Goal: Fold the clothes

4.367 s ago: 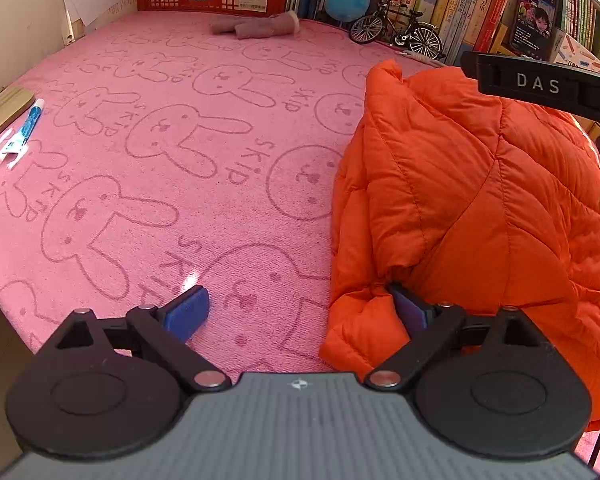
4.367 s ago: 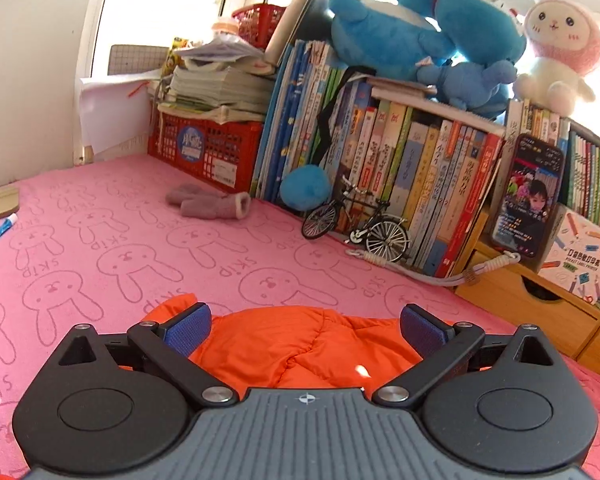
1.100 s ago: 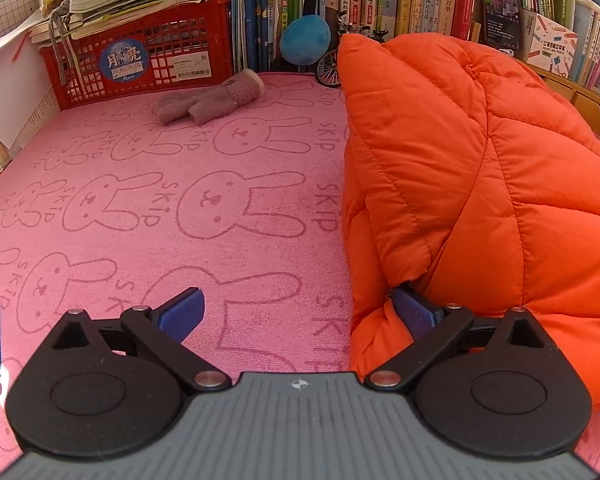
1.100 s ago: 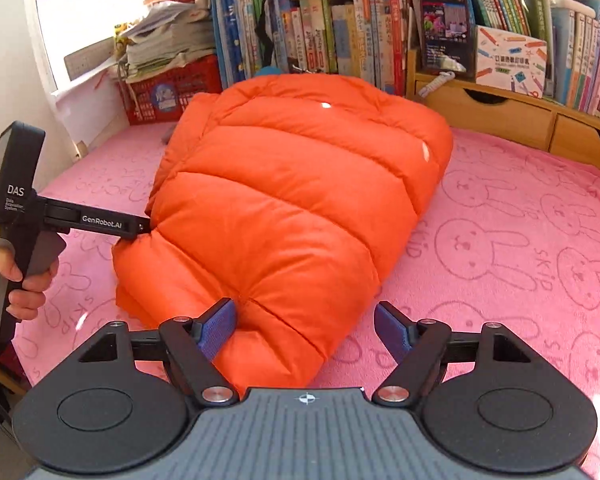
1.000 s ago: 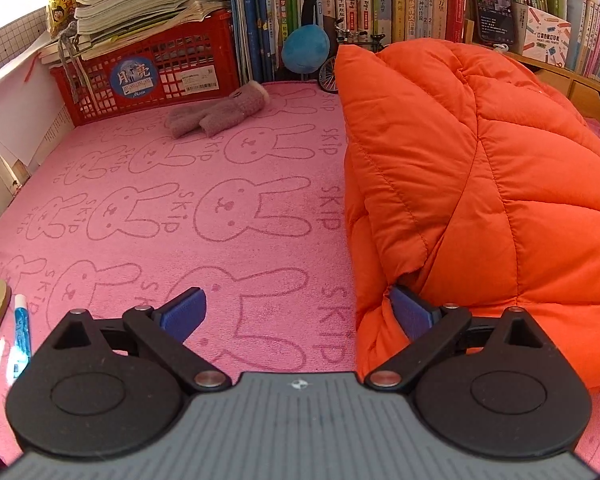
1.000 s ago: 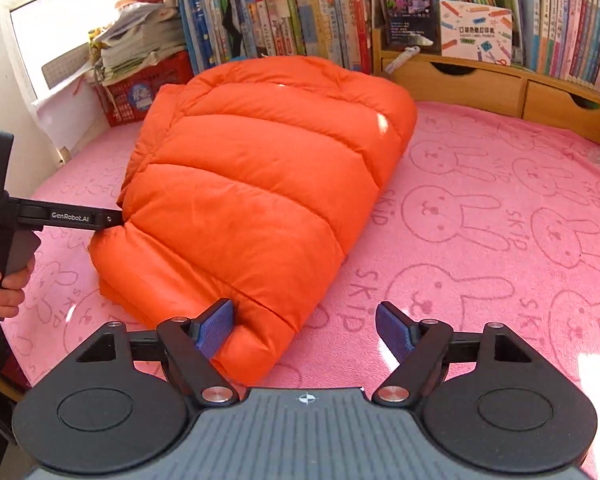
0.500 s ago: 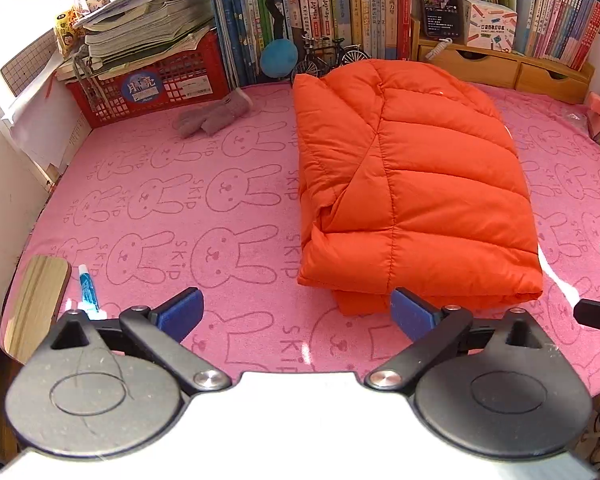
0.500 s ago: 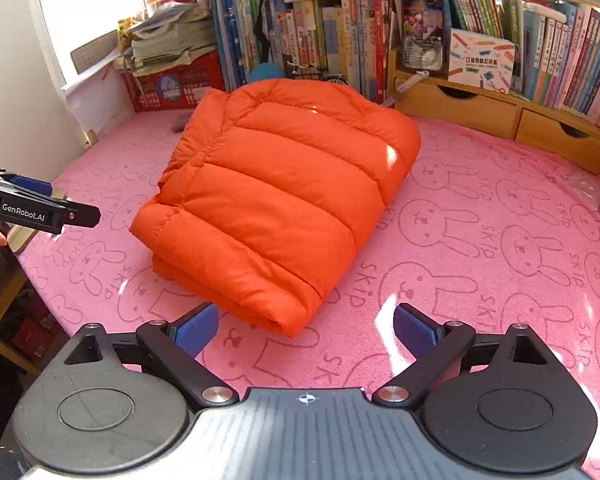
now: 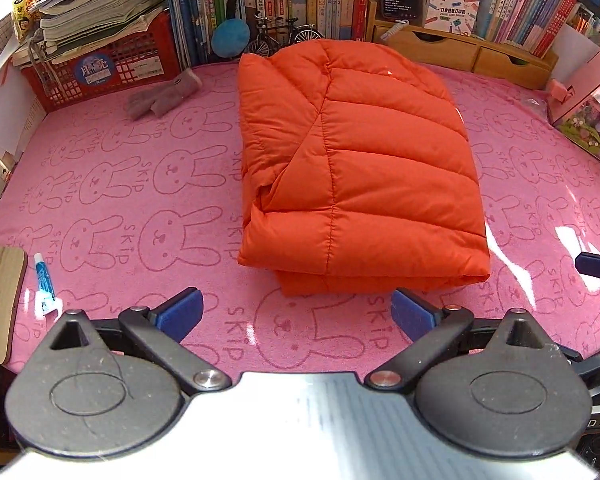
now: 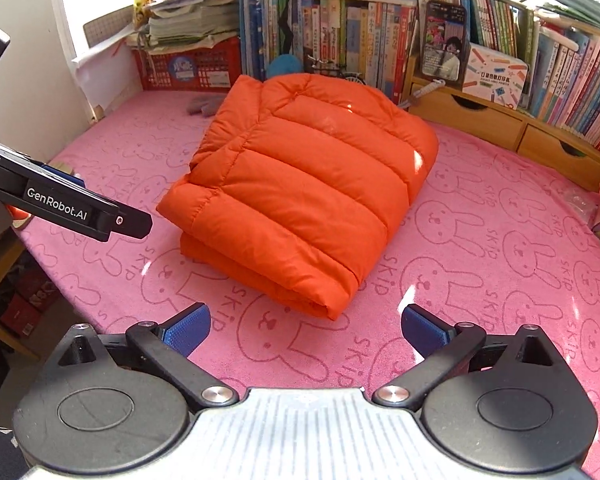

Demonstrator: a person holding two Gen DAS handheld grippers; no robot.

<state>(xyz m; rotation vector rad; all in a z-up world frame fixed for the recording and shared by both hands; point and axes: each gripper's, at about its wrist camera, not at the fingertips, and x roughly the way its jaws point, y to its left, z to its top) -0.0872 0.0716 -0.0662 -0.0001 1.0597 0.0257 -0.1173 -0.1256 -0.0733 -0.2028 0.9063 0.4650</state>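
Observation:
An orange quilted down jacket (image 9: 352, 168) lies folded in a thick rectangular bundle on the pink bunny-print cloth (image 9: 140, 200); it also shows in the right wrist view (image 10: 300, 196). My left gripper (image 9: 296, 312) is open and empty, held back from the jacket's near edge. My right gripper (image 10: 306, 330) is open and empty, apart from the jacket's near corner. The left gripper's body (image 10: 72, 208) shows at the left of the right wrist view.
Grey gloves (image 9: 160, 96) lie at the back left by a red basket (image 9: 100, 64). Books, a toy bicycle (image 9: 284, 36) and wooden drawers (image 9: 452, 52) line the back. A blue tube (image 9: 44, 282) and wooden board (image 9: 0, 300) lie at the left edge.
Both grippers have let go of the jacket and pulled back and up from it. The jacket stays folded on the cloth.

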